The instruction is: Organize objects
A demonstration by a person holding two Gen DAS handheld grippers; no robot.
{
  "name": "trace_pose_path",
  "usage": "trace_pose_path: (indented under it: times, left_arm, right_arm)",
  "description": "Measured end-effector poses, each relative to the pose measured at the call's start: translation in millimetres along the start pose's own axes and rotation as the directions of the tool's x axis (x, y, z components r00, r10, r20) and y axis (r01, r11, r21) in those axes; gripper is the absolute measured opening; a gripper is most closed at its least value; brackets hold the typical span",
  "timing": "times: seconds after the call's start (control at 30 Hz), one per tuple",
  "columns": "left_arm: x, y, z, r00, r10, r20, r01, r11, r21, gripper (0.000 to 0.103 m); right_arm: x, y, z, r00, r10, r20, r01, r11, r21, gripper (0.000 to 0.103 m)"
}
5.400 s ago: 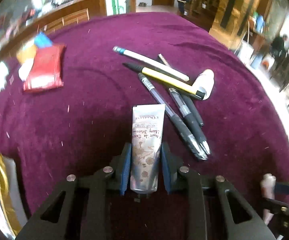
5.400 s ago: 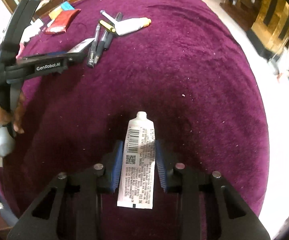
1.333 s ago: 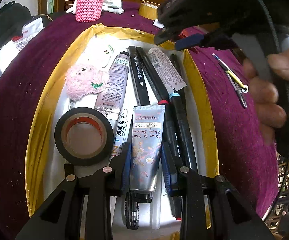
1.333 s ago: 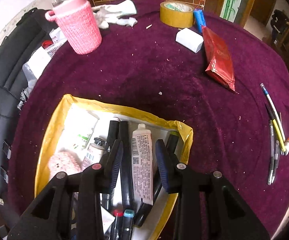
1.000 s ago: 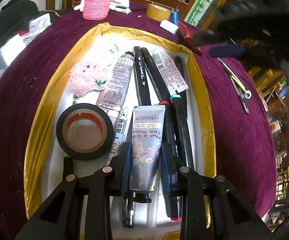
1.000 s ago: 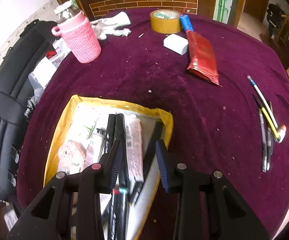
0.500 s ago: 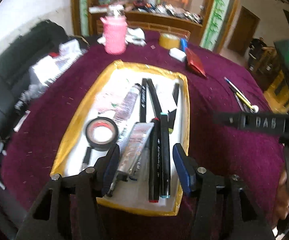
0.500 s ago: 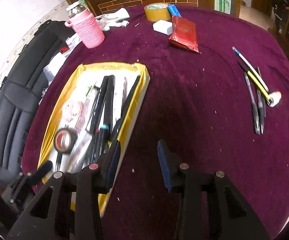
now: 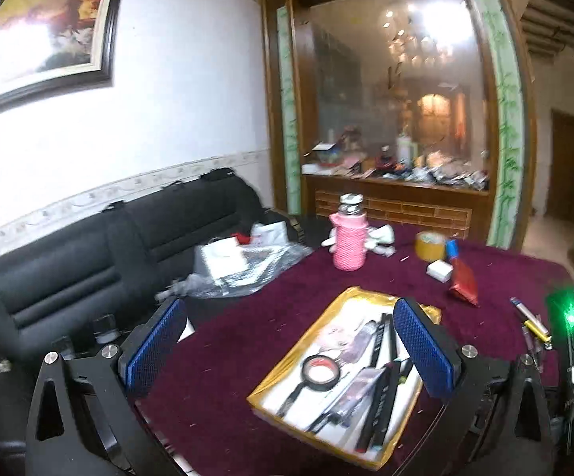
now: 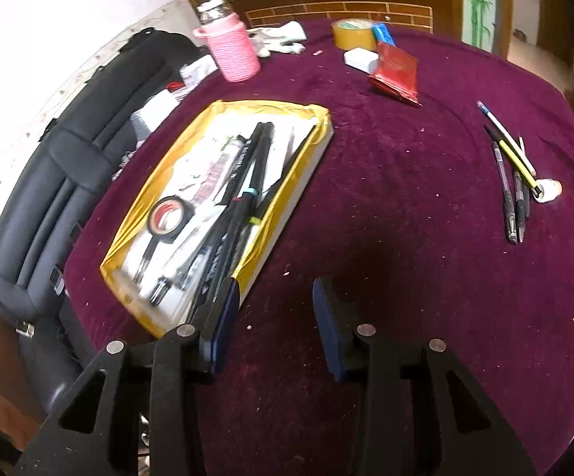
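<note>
L gripper jaws just spread wide, nothing between — gold-rimmed white tray of pens, tubes & black tape roll lies beyond its R jaw. R gripper part-open, empty over purple velvet tablecloth; tray beside its L jaw, loose pens far right.

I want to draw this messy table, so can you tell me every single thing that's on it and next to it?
tray: one, gold-edged, left part of the table
roll of black tape: one, inside the tray
markers and tubes: several, mostly black, inside the tray
pink bottle: one, far side of the table
yellow tape roll: one, far edge
white box: one, beside the red packet
red packet: one, beyond the tray
pens: several, loose at the right
tablecloth: one, purple
sofa: one, black, left of the table
left gripper: blue pads, wide open, empty
right gripper: blue pads, open, empty
</note>
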State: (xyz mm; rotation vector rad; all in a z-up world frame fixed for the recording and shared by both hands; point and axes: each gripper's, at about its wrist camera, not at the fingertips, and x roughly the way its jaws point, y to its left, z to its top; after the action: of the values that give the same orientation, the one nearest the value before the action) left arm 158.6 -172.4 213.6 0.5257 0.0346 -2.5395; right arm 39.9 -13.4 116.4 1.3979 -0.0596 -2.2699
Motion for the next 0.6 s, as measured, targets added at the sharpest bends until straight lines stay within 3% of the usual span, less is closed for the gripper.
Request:
trace_pose_path:
  times: [0.07,0.2,0.43,0.6]
  left_arm:
    - [1,-1,2,0.999,0.024,-0.03,-0.023,1.0,0.021,0.102]
    - [10,-1,-5,0.991,-0.043,-0.126,0.044,0.999,0.002,0.102]
    - [22,-16,-23,0.963,-0.102,-0.251,0.11,0.994,0.02,0.102]
    - [50,-27,-34,0.931,-0.181,-0.317,0.2,0.979,0.026,0.102]
  right_arm:
    - [-1,6,-5,1.0,0.012,0.004,-0.012,1.0,-0.018,0.037]
    - [-1,18,-17,1.0,0.015,0.01,-0.014,0.998,-0.061,0.037]
    - [9,29,-35,0.999,-0.04,0.005,0.04,0.991,-0.127,0.04]
    - [16,30,-37,0.993,-0.119,0.015,0.12,0.98,-0.161,0.041]
